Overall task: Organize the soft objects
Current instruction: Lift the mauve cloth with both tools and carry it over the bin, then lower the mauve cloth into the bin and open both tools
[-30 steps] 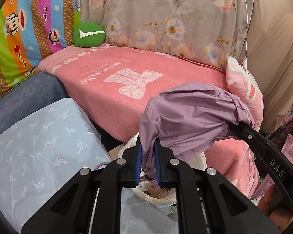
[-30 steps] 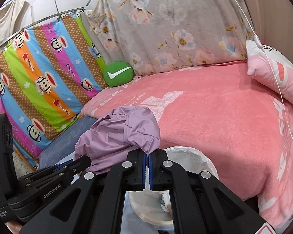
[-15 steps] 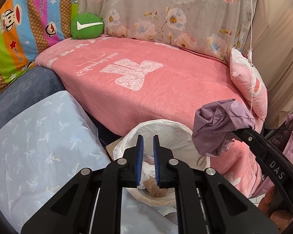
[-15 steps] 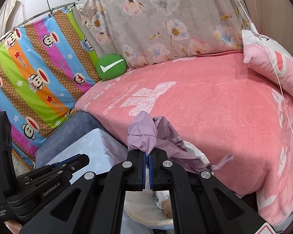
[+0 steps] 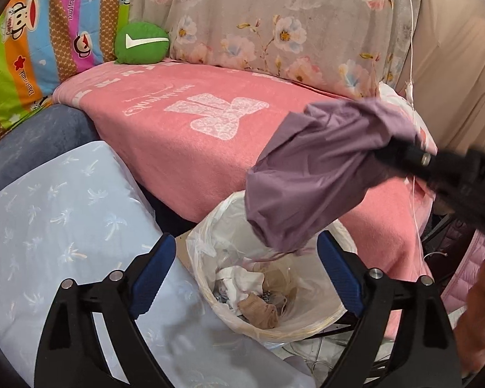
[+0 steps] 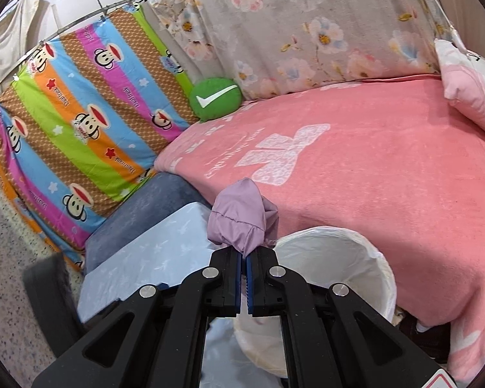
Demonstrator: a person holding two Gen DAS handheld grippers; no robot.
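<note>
Left wrist view: the left tool (image 5: 242, 274) has just sprung wide, empty, above the lined bin (image 5: 346, 310); the right tool (image 6: 243, 260) stays clamped on the purple garment (image 5: 323, 174) at the bed's (image 5: 177, 148) near edge. Next, probably re-grip or lay it flat.

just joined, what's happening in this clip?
A person with a gripper in each hand is tidying soft things by a bed. The right gripper is shut on a bunched purple garment, held above the bag-lined bin beside the pink blanket. The left gripper has just opened its jaws and holds nothing; it points down at the bin, which already has some crumpled items inside.
</note>
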